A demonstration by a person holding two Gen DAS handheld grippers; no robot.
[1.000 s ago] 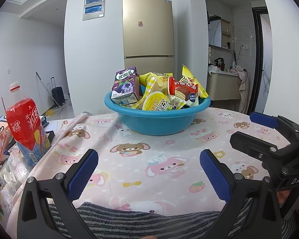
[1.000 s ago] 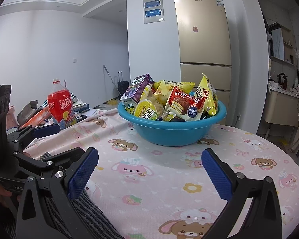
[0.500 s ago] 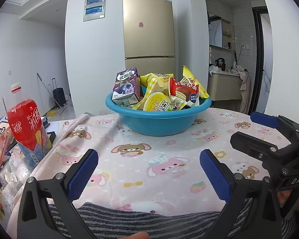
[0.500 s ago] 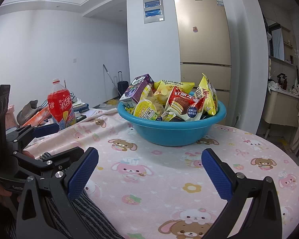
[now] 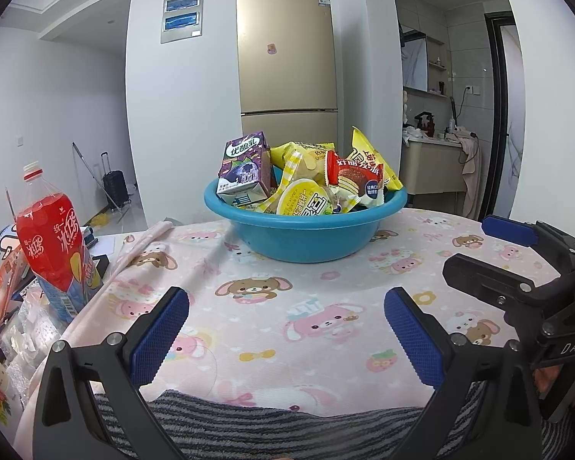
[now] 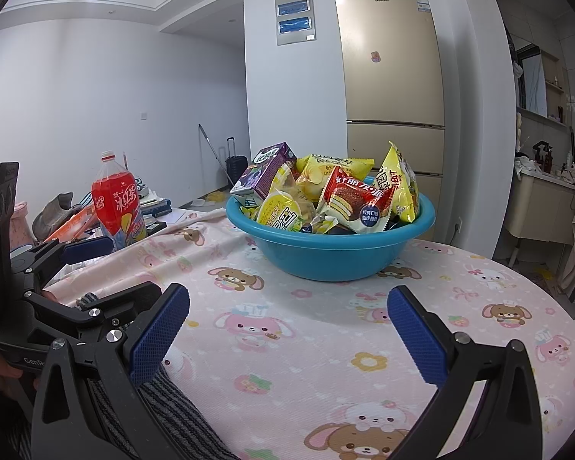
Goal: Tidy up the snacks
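Observation:
A blue basin (image 5: 304, 237) (image 6: 331, 258) stands mid-table, heaped with snacks: a purple milk carton (image 5: 245, 168) (image 6: 266, 172), a red pie packet (image 5: 352, 172) (image 6: 358, 197), yellow chip bags (image 5: 372, 161) (image 6: 398, 184) and a round yellow cup (image 5: 303, 203) (image 6: 280, 212). My left gripper (image 5: 287, 329) hangs open near the table's front edge, well short of the basin, nothing between its blue pads. My right gripper (image 6: 287, 329) is likewise open and empty beside it. Each gripper shows in the other's view: the right one (image 5: 517, 264) and the left one (image 6: 65, 283).
A pink cartoon-print cloth (image 5: 326, 299) covers the round table. A red drink bottle (image 5: 53, 241) (image 6: 117, 203) stands among clutter off the left edge. A striped grey fabric (image 5: 287, 425) lies at the near edge. A gold fridge (image 5: 287, 65) stands behind.
Both grippers stay open and almost still; the left wrist view has drifted slightly, so the basin sits a touch higher in frame.

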